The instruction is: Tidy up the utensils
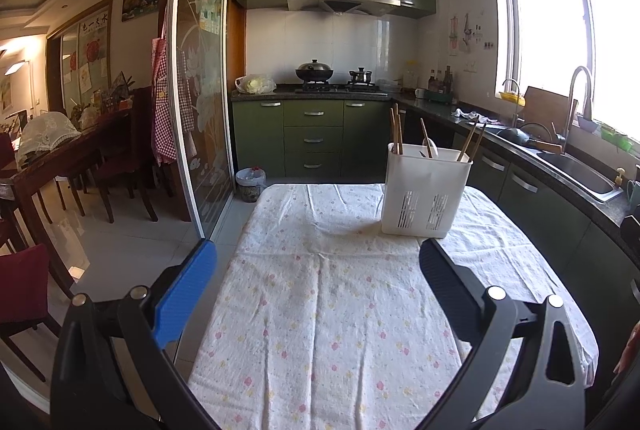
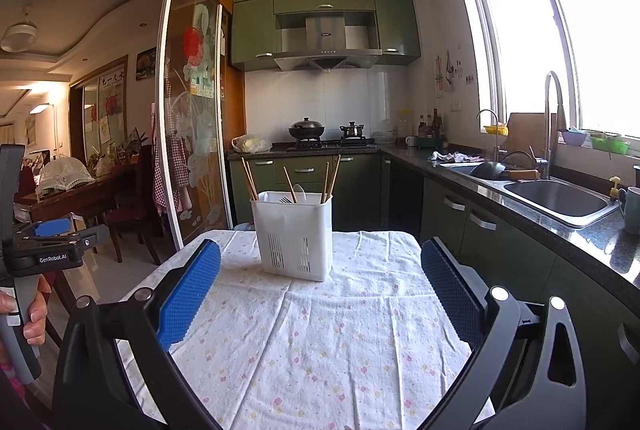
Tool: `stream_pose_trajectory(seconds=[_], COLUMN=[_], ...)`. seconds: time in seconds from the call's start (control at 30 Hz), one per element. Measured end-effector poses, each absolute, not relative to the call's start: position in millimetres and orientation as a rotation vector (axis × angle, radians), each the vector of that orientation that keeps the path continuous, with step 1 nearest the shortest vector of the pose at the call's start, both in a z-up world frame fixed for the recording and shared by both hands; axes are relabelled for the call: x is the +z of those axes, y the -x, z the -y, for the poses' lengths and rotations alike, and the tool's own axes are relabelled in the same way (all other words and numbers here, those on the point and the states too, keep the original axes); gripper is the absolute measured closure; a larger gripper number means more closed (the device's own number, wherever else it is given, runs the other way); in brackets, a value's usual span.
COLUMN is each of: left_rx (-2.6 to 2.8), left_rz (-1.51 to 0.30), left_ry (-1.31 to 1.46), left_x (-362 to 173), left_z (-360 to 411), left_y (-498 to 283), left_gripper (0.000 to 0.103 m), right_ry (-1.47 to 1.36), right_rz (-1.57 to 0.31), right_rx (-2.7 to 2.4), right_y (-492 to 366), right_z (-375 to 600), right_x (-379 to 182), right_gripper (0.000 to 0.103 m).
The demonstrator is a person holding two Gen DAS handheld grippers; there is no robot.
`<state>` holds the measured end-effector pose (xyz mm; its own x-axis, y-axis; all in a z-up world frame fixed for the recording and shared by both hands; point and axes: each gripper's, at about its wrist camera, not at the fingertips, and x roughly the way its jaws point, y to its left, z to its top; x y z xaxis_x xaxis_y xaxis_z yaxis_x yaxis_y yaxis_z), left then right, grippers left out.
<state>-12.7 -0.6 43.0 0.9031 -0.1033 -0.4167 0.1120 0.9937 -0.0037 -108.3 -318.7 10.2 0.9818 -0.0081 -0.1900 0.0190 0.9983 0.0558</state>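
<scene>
A white slotted utensil holder (image 1: 424,190) stands on the floral tablecloth (image 1: 320,318), far right of centre in the left wrist view. Several wooden chopsticks (image 1: 397,134) and a white spoon (image 1: 430,146) stick up from it. My left gripper (image 1: 318,250) hovers open over the cloth, short of the holder, with nothing between its fingers. In the right wrist view the holder (image 2: 294,234) sits straight ahead with chopsticks (image 2: 330,180) and a fork (image 2: 285,199) inside. My right gripper (image 2: 320,246) is open and empty just before it. The left gripper (image 2: 76,230) shows at the left edge, held by a hand (image 2: 36,314).
A dark counter with a steel sink (image 2: 556,198) and tall tap runs along the right. Green cabinets and a stove with a wok (image 1: 314,72) stand at the back. A glass sliding door (image 1: 200,90), dining chairs and a small bin (image 1: 251,184) lie to the left.
</scene>
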Motion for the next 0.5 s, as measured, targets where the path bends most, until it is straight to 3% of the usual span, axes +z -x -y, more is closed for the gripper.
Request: stream_pose_trajectory(seconds=[0.5], left_rx=[-0.122], left_rz=[-0.434], left_ry=[-0.021], left_x=[43.3], left_z=[2.2], left_y=[10.3], left_gripper=[0.007], right_ry=[-0.069], right_rz=[-0.193], right_rx=[-0.015], right_y=[109.7], right_z=[318.1], right_x=[8.9], right_gripper=[0.004])
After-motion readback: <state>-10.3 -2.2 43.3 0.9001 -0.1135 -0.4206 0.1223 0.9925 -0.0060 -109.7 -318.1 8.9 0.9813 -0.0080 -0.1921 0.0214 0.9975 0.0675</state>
